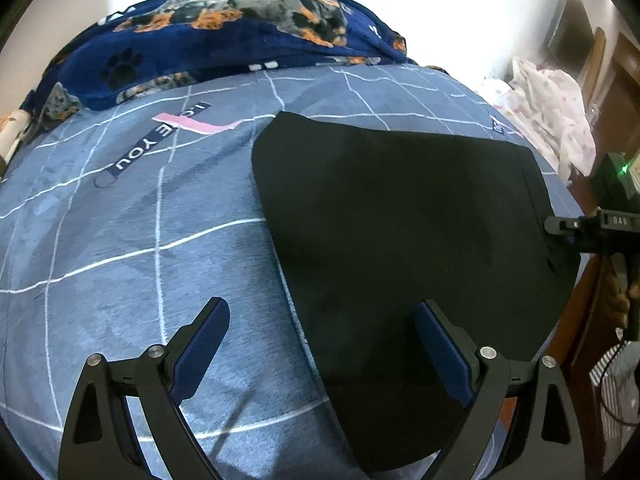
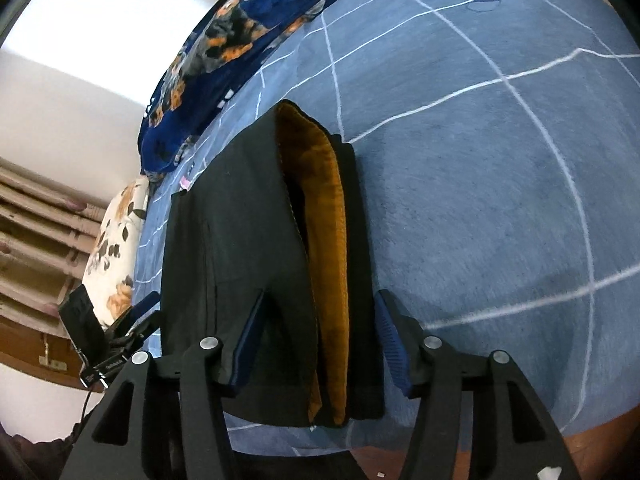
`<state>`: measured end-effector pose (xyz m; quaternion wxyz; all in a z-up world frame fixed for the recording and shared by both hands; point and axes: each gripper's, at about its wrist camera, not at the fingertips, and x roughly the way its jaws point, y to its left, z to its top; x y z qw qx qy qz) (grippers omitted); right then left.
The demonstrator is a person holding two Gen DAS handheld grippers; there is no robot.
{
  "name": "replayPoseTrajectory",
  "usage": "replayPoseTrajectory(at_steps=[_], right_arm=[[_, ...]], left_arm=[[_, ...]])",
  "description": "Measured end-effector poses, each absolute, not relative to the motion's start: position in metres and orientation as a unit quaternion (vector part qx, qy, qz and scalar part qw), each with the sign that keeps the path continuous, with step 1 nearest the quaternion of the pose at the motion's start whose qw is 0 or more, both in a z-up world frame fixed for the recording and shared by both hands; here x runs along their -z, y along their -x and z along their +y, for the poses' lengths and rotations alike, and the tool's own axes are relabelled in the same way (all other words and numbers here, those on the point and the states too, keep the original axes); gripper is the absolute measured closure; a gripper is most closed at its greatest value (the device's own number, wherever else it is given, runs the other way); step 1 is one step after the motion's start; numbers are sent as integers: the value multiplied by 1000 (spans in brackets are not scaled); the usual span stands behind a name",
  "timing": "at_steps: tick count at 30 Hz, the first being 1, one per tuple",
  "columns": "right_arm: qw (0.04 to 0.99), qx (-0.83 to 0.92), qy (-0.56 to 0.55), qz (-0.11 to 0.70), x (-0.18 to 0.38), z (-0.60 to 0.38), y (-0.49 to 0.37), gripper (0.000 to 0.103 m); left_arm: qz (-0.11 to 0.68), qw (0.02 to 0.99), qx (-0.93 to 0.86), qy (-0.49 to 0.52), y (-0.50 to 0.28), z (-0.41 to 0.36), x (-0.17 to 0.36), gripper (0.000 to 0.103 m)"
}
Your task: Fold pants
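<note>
Left wrist view shows the black pants (image 1: 400, 240) lying flat and folded on the blue checked bedsheet (image 1: 140, 240), at the right side of the bed. The left gripper (image 1: 320, 340) hovers over their near left edge with its fingers wide apart and holding nothing. In the right wrist view, the right gripper (image 2: 316, 340) also has its fingers apart, one on each side of the waistband end, where the orange lining (image 2: 320, 208) is visible. A dog-print blanket (image 1: 224, 32) lies at the far side.
</note>
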<state>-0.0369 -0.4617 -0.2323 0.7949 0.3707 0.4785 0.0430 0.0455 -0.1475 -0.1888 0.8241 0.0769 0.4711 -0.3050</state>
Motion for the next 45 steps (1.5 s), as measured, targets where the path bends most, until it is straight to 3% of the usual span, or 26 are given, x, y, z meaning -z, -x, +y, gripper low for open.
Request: replayPoseTrajectory(at_steps=[15, 24, 29, 40, 45], right_arm=[[776, -104, -369, 501, 234, -468, 22, 42], [739, -137, -427, 503, 245, -488, 19, 41], [718, -164, -463, 493, 252, -497, 23, 38], [696, -239, -457, 500, 247, -484, 9, 11], [687, -259, -455, 504, 245, -472, -3, 8]], left_arm=[[520, 780, 347, -39, -67, -154, 204, 9], [527, 748, 404, -11, -80, -149, 204, 9], [543, 702, 458, 54, -90, -142, 207, 9], [590, 603, 525, 110, -97, -156, 214, 9], [583, 612, 528, 84, -92, -165, 210, 9]])
